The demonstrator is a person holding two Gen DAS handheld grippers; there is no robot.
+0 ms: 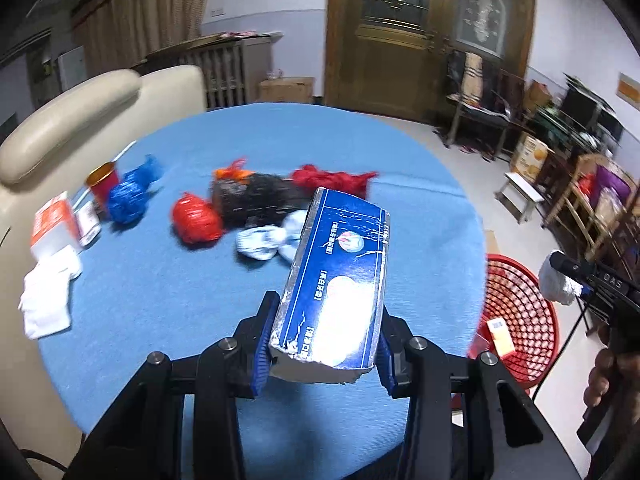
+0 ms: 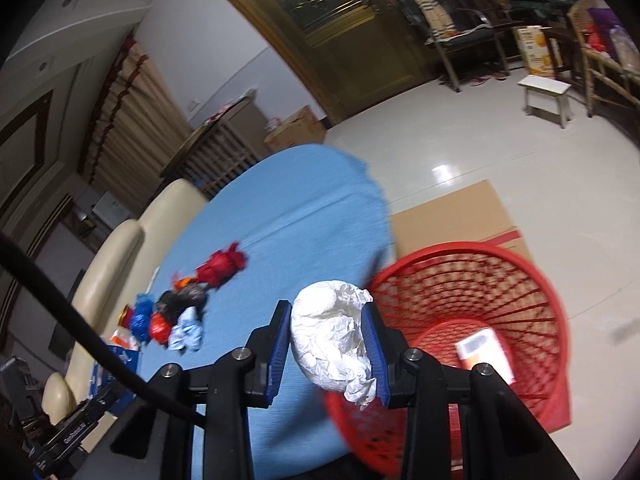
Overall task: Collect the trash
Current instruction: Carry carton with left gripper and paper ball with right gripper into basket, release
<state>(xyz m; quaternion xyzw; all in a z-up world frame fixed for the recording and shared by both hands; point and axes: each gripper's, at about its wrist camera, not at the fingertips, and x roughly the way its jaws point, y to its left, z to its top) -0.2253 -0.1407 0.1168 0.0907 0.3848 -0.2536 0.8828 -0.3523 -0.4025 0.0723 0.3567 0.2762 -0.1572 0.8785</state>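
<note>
My left gripper point(image 1: 324, 336) is shut on a long blue carton point(image 1: 340, 280) and holds it above the round blue table point(image 1: 168, 300). My right gripper point(image 2: 328, 344) is shut on a crumpled white paper wad point(image 2: 334, 344), at the table's right edge beside the red mesh basket point(image 2: 480, 280). The same wad point(image 1: 556, 284) and basket point(image 1: 516, 292) show in the left wrist view. An orange-and-white box point(image 2: 486, 354) lies in the basket. On the table lie red point(image 1: 196, 220), blue point(image 1: 132, 196), black point(image 1: 256, 196) and pale blue point(image 1: 264, 240) bags, and a red cup point(image 1: 103, 184).
A cream chair point(image 1: 68, 120) stands behind the table at the left. An orange-white carton point(image 1: 54, 226) and white cloth point(image 1: 48, 300) lie at the table's left edge. Flat cardboard point(image 2: 452, 212) lies on the floor under the basket. A small white stool point(image 2: 546, 94) and shelves stand far right.
</note>
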